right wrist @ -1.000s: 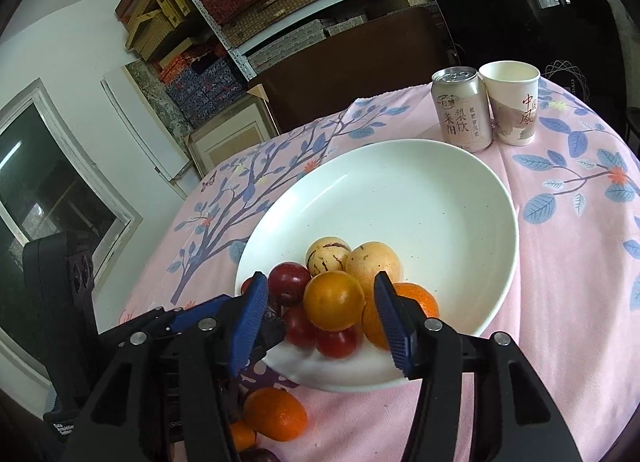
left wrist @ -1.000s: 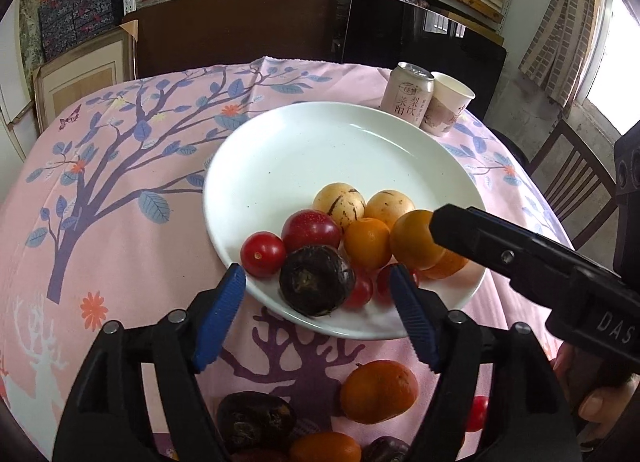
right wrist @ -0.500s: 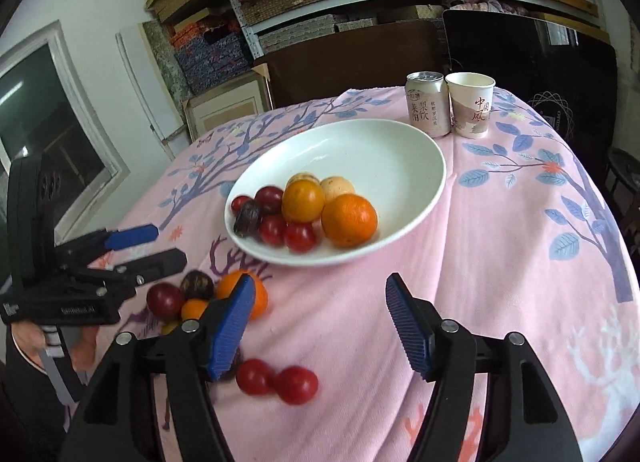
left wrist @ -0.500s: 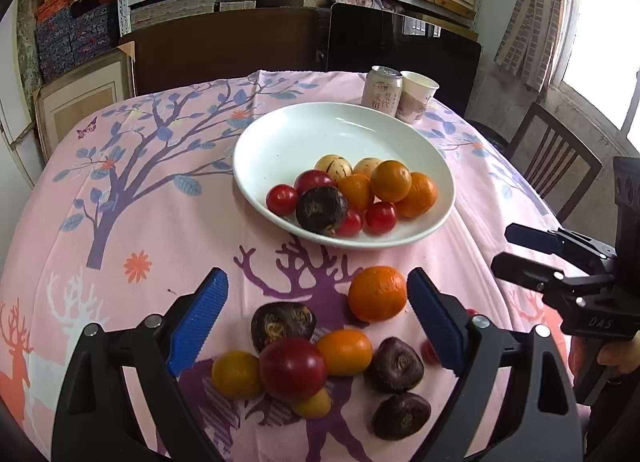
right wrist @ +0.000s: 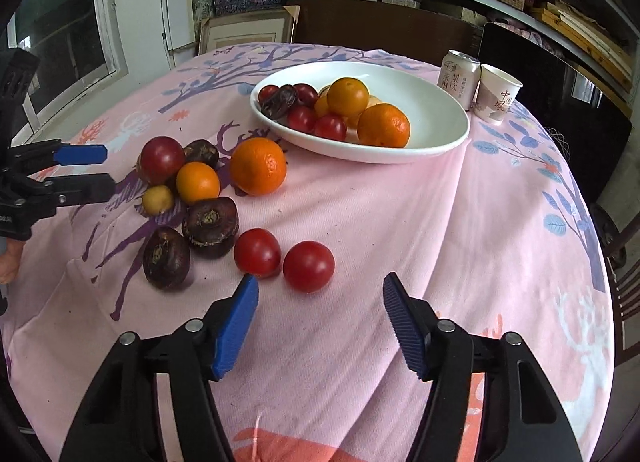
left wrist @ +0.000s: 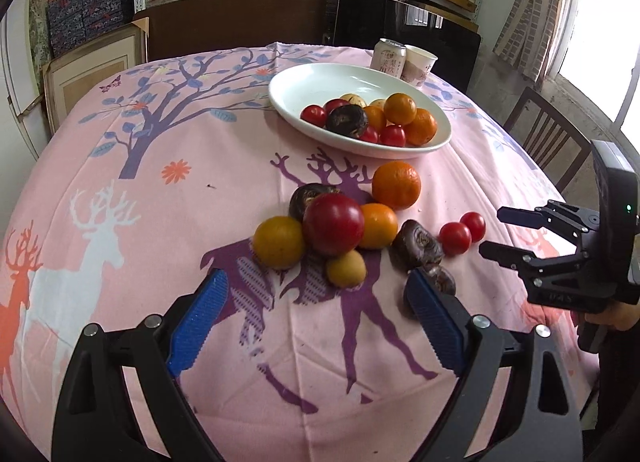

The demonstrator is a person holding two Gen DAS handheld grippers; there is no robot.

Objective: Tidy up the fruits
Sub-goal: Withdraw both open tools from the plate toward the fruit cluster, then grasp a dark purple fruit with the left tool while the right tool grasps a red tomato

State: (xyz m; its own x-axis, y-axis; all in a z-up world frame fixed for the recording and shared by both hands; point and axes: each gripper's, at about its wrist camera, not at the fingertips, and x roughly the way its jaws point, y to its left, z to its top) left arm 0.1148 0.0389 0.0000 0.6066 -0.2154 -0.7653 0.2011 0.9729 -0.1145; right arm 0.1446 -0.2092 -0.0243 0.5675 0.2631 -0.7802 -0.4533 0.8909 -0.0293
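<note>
While both tools gape empty | cloth: 2 tomatoes (right wrist: 282, 260) | 3 dark fruits (right wrist: 188, 238)

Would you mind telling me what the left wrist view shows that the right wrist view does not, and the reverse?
Only the left wrist view shows the yellow-orange fruit behind the big red one, and a wooden chair. Only the right wrist view shows the window. Both show the white plate holding fruit, the can, the paper cup, two small tomatoes and both open, empty grippers: left gripper, right gripper.

Bright window (left wrist: 600, 14) daylight, blown out; fisheye edges bend, corners perhaps vignetted.
</note>
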